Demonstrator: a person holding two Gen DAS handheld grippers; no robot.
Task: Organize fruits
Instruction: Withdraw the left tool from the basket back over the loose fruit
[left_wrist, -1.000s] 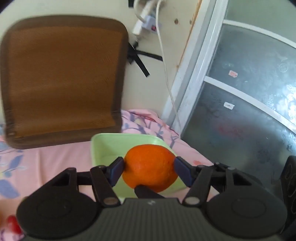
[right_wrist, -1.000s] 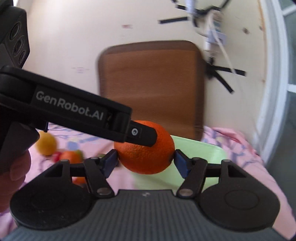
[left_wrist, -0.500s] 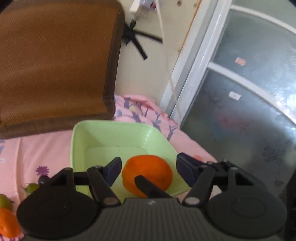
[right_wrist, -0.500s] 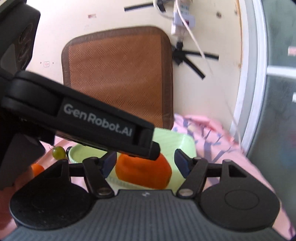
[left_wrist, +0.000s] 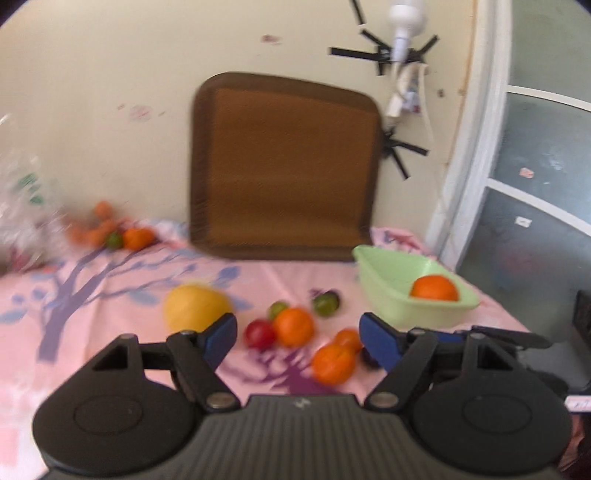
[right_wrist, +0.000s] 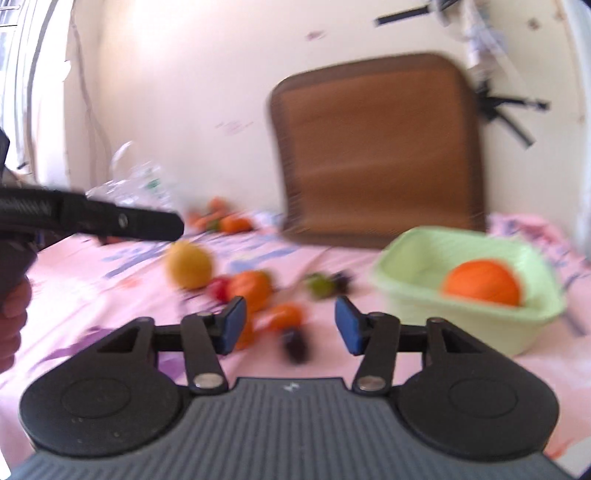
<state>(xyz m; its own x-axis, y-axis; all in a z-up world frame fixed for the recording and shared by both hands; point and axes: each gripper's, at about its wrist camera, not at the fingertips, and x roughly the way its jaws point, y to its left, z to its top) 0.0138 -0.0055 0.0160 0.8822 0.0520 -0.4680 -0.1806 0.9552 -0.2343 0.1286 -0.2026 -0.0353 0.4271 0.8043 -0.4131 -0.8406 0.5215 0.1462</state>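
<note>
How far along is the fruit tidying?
Barely begun. One orange sits in the green tub. Nothing is in hand: the left claw and right claw are both open. Left on the pink cloth: a yellow fruit, several small oranges and other small fruits.

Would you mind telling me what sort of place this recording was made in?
Most likely a room in a home, not a lab. Fruit lies on a pink floral cloth like a bedsheet, a brown woven cushion leans on a scuffed wall, and a frosted glass door stands at right.
</note>
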